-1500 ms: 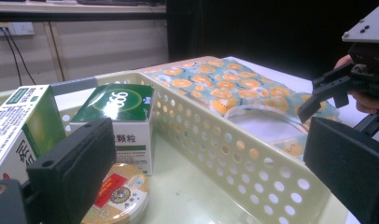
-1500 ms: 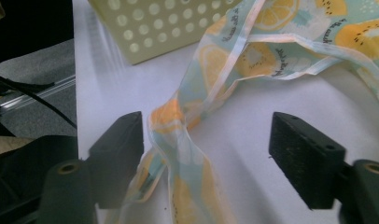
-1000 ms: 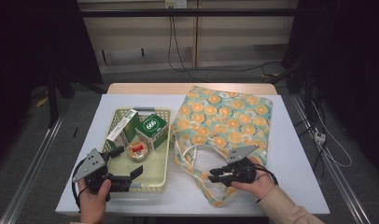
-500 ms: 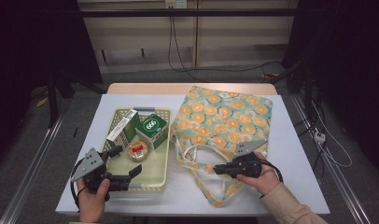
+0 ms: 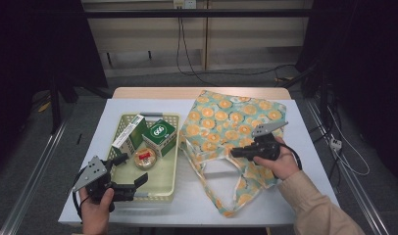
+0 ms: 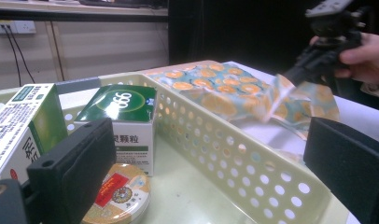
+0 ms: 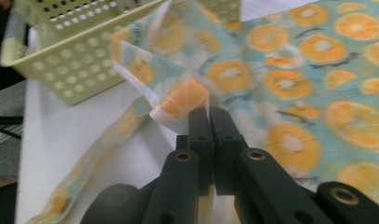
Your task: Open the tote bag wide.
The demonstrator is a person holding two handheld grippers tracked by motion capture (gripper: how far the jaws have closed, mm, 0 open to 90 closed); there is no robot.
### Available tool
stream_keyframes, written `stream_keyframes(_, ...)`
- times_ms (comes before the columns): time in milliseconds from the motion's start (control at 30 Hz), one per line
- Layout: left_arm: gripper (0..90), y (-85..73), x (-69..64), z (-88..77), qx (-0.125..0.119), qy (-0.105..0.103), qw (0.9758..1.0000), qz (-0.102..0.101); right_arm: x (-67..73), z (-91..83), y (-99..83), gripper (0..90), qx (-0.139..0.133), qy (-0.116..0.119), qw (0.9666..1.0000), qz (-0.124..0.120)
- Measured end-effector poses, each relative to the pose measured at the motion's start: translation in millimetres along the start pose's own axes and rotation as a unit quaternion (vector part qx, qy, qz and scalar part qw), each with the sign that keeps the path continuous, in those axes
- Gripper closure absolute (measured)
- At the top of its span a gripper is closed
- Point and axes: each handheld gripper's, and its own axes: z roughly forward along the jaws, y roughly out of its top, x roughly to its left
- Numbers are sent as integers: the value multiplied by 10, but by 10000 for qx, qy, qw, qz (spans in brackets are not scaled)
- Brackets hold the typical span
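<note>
Dim surroundings, motion-blurred gripper views

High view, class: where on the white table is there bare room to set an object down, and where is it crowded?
Bare white table lies beyond the pale yellow perforated basket, and along the near edge between basket and orange-print fabric bag. The bag's side and the basket's far half are crowded.

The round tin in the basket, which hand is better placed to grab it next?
Left. The left gripper is open at the basket, jaws toward the round tin. The right gripper is shut on the tote bag.
</note>
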Motion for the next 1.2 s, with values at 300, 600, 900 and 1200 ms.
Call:
stream_keyframes(300,23,-10,18,-27,-9,-7,10000,-39,-501,35,197,897,94,-414,9981,439)
stream_keyframes(600,23,-13,0,-20,9,-34,10000,-36,-907,98,150,897,220,-709,9935,857)
stream_keyframes(900,23,-12,11,-16,38,-21,10000,-56,-1190,150,55,893,379,-1059,9878,1075)
stream_keyframes(1200,23,-10,20,-11,21,-23,10000,-52,-1212,230,-44,807,504,-1061,9877,1028)
